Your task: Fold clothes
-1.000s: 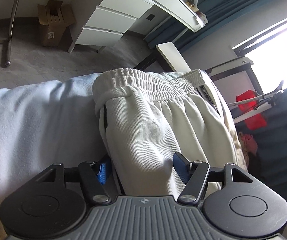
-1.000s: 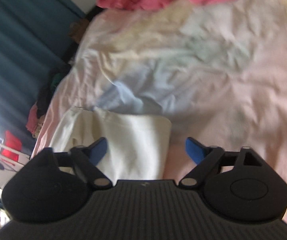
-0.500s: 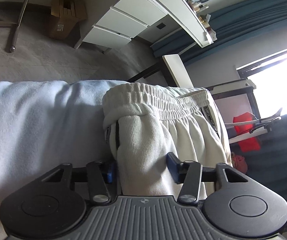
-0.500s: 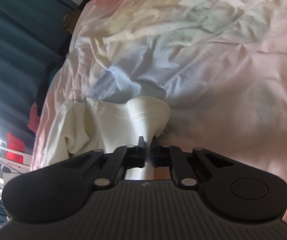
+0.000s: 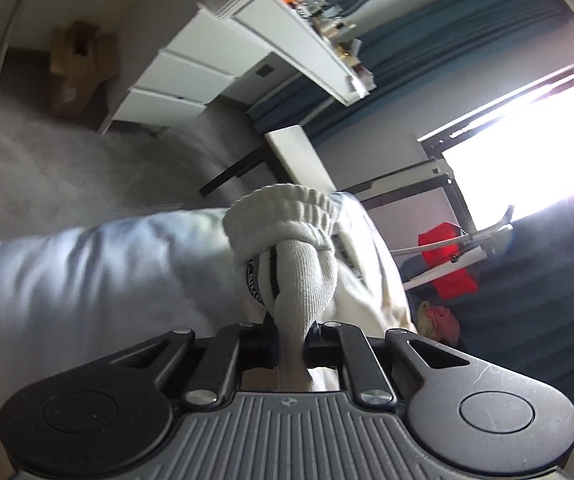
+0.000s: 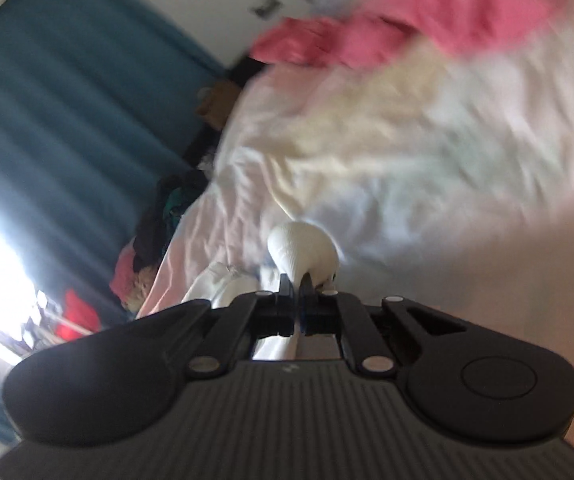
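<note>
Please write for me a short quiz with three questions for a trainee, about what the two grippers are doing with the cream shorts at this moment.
1. True or false: the left gripper has its jaws shut on the cream shorts near the elastic waistband.
2. What does the right gripper hold? A) the pink garment B) a fold of the cream shorts C) nothing
3. Fill in: behind the shorts in the right wrist view lies a wrinkled pale ____.

Key: 1 true; 2 B; 3 bedsheet.
</note>
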Tool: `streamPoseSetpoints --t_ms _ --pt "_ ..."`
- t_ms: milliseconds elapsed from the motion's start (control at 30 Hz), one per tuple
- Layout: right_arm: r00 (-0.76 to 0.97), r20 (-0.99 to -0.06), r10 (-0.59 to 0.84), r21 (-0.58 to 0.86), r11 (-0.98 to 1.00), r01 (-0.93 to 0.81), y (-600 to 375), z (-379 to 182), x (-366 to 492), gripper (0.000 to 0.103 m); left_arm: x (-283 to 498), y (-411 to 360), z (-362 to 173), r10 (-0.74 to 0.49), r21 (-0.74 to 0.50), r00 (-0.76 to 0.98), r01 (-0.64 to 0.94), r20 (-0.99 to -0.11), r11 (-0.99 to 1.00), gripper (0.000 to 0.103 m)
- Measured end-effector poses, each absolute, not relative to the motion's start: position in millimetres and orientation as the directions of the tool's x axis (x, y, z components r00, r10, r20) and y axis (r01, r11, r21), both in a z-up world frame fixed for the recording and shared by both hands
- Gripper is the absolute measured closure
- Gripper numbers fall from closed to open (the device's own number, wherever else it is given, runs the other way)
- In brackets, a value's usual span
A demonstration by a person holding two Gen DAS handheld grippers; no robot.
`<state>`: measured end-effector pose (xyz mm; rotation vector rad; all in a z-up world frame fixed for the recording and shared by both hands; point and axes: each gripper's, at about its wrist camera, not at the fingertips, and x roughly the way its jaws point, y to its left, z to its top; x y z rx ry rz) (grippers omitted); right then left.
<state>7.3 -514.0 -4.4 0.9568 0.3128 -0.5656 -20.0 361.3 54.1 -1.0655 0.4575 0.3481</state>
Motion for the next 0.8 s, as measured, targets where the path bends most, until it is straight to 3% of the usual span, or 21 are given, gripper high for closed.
streamPoseSetpoints --t_ms 200,333,567,800 --pt "0.827 -0.454 -0.33 0.633 0.533 0.561 -517.5 38.0 47.6 0.098 90.8 343.7 120.2 0.099 -0.685 0.841 -0.496 -0.531 0.534 0.092" --pt "0.802 -0.471 -0.367 0.523 0.615 0.59 -507.4 61.3 143.4 0.098 189.3 323.9 133.8 0.18 -0.589 0.816 -0.531 -0.549 0.609 0.092" --pt "0.738 -0.532 -0.416 0.343 0.691 0.636 -500.6 24.6 302.1 0.098 355.4 304.5 91.3 0.231 -0.451 0.693 -0.649 -0.683 0.612 0.091" --pt "0.65 -0.642 -0.405 0.257 0.685 0.681 -506.2 -39.9 370.1 0.098 427.4 298.9 34.3 0.24 -0.325 0.577 -0.702 -0.78 0.634 0.087"
